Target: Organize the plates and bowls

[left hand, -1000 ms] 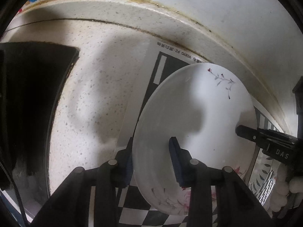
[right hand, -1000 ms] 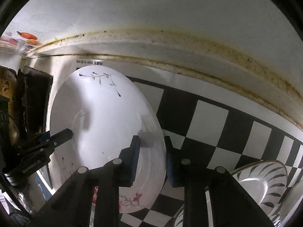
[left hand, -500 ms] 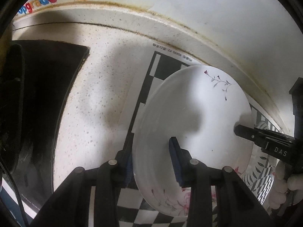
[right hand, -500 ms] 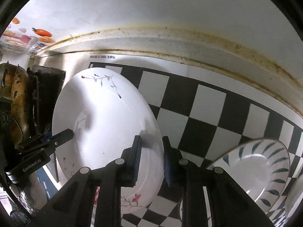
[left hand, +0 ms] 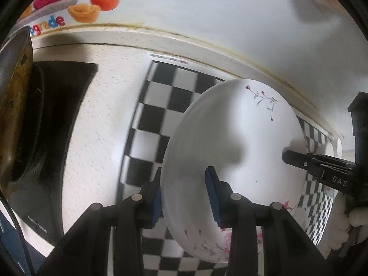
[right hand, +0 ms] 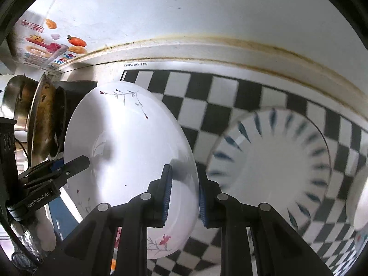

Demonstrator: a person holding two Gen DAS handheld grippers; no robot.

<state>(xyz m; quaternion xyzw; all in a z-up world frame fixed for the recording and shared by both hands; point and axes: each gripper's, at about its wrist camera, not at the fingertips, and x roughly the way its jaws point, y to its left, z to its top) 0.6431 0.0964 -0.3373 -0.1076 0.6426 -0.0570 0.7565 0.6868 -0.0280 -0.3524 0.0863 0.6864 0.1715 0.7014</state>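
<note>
A white plate with a floral sprig (left hand: 241,138) is held up off the counter by both grippers. My left gripper (left hand: 184,195) is shut on its left rim; the plate also shows in the right wrist view (right hand: 128,142), where my right gripper (right hand: 184,195) is shut on its right rim. Each gripper appears in the other's view, the right one (left hand: 299,161) and the left one (right hand: 69,168). A white plate with blue leaf marks (right hand: 276,161) lies on the checkered mat (right hand: 207,96) to the right.
A dirty pan (left hand: 16,105) and a black stove top (left hand: 57,115) stand at the left on the speckled counter (left hand: 99,119). A wall with a stained edge (right hand: 230,41) runs behind. Another dish edge (right hand: 358,195) shows at far right.
Both grippers have lifted the floral plate higher and pulled back from the wall. More of the mat, the blue-leaf plate and the pan have come into view.
</note>
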